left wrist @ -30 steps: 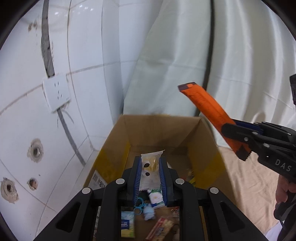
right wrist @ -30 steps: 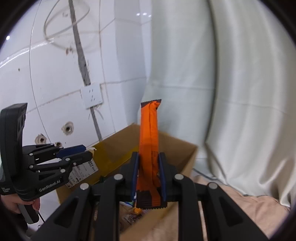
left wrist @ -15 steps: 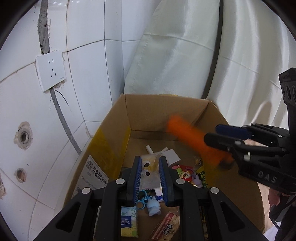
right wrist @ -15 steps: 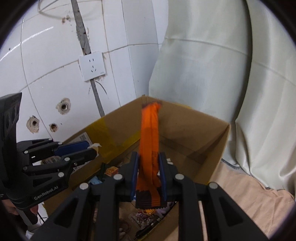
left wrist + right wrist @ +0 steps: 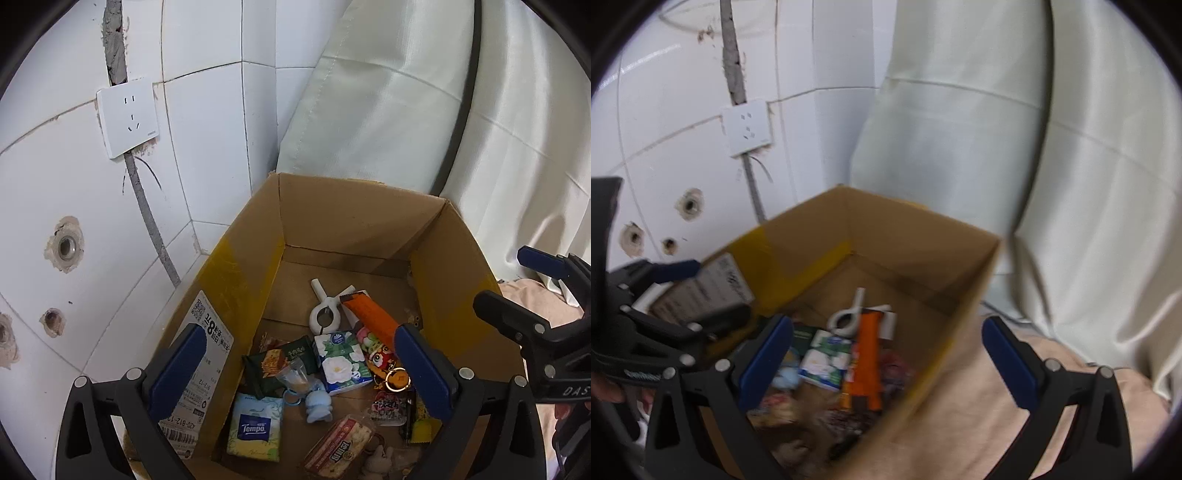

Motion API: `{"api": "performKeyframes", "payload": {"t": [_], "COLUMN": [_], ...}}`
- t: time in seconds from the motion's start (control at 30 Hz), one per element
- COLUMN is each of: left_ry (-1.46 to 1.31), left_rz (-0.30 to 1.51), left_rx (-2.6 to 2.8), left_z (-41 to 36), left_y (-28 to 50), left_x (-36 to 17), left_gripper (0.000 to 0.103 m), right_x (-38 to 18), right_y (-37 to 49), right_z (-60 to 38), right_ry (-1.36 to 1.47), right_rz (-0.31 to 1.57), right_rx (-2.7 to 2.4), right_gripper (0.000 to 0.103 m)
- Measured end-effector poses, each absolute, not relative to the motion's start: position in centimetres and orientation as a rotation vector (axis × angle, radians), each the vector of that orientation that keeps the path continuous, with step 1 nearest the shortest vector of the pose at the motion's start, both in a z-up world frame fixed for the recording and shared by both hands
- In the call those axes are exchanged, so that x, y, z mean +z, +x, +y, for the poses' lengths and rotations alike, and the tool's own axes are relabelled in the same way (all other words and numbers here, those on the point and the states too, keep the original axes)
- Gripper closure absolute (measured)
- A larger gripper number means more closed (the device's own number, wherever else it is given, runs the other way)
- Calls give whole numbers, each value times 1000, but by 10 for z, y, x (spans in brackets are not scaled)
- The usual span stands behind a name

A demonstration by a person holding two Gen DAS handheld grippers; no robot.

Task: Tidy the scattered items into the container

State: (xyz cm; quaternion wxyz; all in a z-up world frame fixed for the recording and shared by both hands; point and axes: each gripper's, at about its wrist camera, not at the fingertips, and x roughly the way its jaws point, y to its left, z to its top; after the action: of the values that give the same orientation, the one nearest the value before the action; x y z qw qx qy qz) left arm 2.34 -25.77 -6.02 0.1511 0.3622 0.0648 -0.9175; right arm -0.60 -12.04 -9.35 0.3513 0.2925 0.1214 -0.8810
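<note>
Left tongs [image 5: 299, 365]: spread wide, nothing between the blue pads, hanging over the near-left part of the box opening.
Right tongs [image 5: 884, 363]: spread wide as well, gripping nothing, above the box's near-right rim; in the left wrist view they show at the right edge [image 5: 524, 295], just past the box wall.
Long orange snack packet with dark ends [image 5: 371, 319]: lies loose inside the box, slanted across the other items, one end by the white clip, free of both tongs. In the right wrist view [image 5: 868, 363] it runs nearly straight away from the camera.
Open brown cardboard box with yellow tape strips [image 5: 354, 218]: stands in the corner, against the tiled wall, flaps open, a printed label on its left outer side.
White plastic clip with a ring [image 5: 325, 308]: on the box floor toward the back, touching the far tip of the orange packet.
White-and-green flowered tissue pack [image 5: 341, 356]: mid-box, just left of the orange packet.
Dark green cracker packet [image 5: 273, 365]: left of the flowered pack, partly under a small clear pouch.
Pale green Tempo tissue pack [image 5: 255, 428]: near-left of the box floor.
Light blue figurine with a ring [image 5: 317, 402]: between the Tempo pack and the flowered pack.
Red cartoon keychain toy [image 5: 378, 356]: right of the flowered pack, beside the orange packet's lower end.
Near-right items: the right wrist view is smeared there, so those packets cannot be told apart.
White tiled wall with a white socket [image 5: 127, 118]: behind and left of the box.
Pale curtain [image 5: 406, 110]: behind the box.
Beige cloth [image 5: 997, 406]: under the right tongs, beside the box.
</note>
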Motion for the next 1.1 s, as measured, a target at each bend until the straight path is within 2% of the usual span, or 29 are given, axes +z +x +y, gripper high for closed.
{"api": "performKeyframes", "payload": {"t": [0.23,0.47,0.63,1.1], "left_ry": [948,866,783,692], "left_rz": [89,152,83,80], "left_rx": [-2602,-2664,-2698,-2870], "left_z": [-240,-216,-175,-47], "left_y": [31,41,45,46], "left_x": [-48,-17,12,59], "left_gripper": [1,1,1,1], "right_x": [-90,-60,-36,19], "right_y": [-5,7,10,45], "right_z": [-106,-74,-35,108], "right_ry": [765,680,647,567], "right_rz": [311,290,237,136], "right_rx": [-2325,-2386,-2443,-2640], "right_gripper": [0,0,0,0]}}
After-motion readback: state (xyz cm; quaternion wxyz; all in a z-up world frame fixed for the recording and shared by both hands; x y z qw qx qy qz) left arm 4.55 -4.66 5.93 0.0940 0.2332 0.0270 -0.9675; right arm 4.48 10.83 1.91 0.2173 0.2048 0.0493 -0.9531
